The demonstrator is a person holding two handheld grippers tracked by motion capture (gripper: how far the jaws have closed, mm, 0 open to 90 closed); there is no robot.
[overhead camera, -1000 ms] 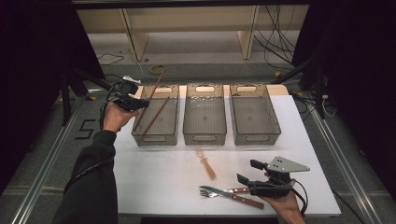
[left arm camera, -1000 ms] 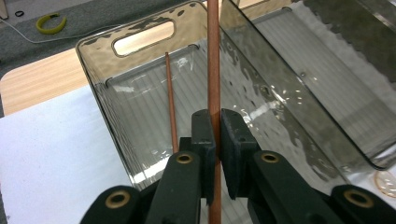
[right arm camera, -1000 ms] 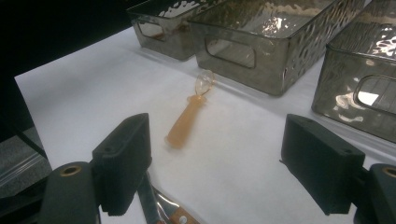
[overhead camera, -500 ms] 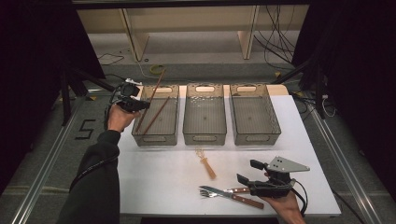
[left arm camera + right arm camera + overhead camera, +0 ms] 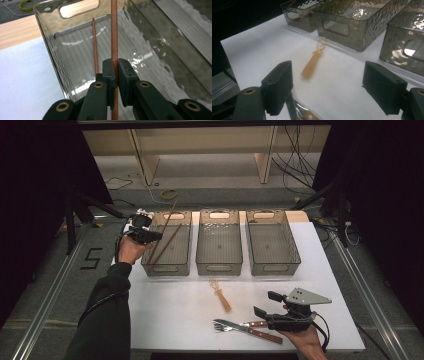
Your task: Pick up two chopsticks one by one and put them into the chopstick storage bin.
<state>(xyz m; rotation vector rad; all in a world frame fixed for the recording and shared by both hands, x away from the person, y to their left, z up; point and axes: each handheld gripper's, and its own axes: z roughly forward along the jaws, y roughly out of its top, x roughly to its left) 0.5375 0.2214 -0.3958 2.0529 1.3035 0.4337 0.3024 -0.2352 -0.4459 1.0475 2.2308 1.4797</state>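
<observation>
My left gripper [image 5: 115, 65] is clamped on a chopstick [image 5: 114, 30], which runs straight ahead between the pads, over the left bin [image 5: 47, 37]; a second chopstick [image 5: 95, 45] lies inside that bin, just left of the jaws. My right gripper [image 5: 327, 85] is spread wide with nothing between the pads, low over the table [image 5: 262, 45]. A plastic fork [image 5: 313, 63] lies just ahead of it, and a knife [image 5: 293, 106] lies under its left jaw.

your white table [image 5: 175, 320] is lit from above while the room around it is nearly black. glare ripples on the bin wall [image 5: 140, 37] ahead of your left gripper [image 5: 116, 67]. your right gripper [image 5: 327, 85] looks soft and blurred up close.
</observation>
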